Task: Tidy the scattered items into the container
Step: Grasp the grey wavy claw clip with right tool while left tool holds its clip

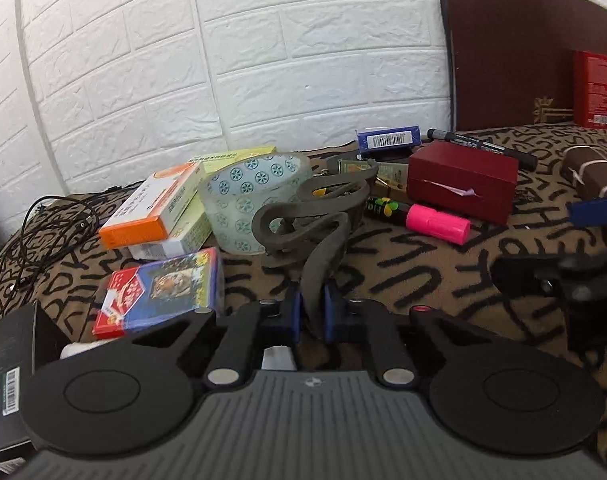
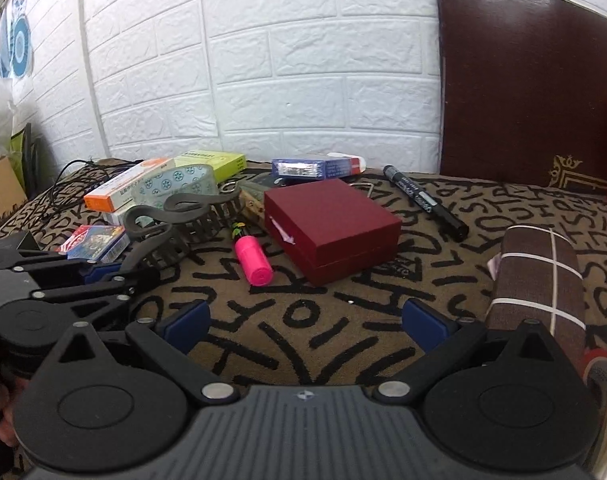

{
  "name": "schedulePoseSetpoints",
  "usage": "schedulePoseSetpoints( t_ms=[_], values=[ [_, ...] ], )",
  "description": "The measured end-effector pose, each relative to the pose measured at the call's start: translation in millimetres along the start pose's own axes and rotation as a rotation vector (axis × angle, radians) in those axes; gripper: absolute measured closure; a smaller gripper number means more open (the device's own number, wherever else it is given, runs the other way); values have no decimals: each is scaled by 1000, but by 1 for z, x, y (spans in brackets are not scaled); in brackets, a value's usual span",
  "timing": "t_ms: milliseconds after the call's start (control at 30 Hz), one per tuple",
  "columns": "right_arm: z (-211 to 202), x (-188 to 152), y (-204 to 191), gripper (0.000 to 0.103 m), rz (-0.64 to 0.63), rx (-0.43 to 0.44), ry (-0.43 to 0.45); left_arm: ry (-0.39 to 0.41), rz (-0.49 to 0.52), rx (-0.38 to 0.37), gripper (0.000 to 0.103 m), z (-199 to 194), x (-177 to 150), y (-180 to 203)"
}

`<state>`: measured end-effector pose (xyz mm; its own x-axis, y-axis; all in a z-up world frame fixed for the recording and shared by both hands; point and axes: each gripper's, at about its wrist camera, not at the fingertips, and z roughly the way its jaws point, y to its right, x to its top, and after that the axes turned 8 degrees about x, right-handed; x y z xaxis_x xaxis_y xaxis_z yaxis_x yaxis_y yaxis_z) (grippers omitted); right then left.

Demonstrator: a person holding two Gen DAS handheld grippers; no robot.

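Currently left gripper (image 1: 312, 308) is clamped tight on the handle end of the grey hair clip (image 1: 303, 216), blue pads (image 1: 330, 304) pressing both sides. The clip sits just beside the tape roll (image 1: 247, 200) and near the pink highlighter (image 1: 435, 222). Right gripper (image 2: 305, 320) is spread wide, holding nothing, above the patterned blanket (image 2: 303, 312), red box (image 2: 331, 228) ahead.

Both cameras sit low over the patterned blanket (image 2: 303, 320) and look toward the white brick wall (image 1: 263, 60). The left one looks from closer, perhaps. Both see the red box (image 1: 461, 184) (image 2: 331, 228) and pink highlighter (image 1: 437, 223) (image 2: 253, 262).
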<state>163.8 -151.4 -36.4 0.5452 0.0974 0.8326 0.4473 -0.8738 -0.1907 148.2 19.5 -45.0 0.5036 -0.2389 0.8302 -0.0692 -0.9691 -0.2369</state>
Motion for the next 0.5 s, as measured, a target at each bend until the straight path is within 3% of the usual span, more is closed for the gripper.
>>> schedulePoseSetpoints(
  t_ms=[233,500],
  values=[
    [8,-1,-21,0,-51,49,-16,21,85,-95,90,-53,-46,-43],
    [9,2,-48,0,-92,63,4,29,140,-166,90,-83,-67,-74]
  ],
)
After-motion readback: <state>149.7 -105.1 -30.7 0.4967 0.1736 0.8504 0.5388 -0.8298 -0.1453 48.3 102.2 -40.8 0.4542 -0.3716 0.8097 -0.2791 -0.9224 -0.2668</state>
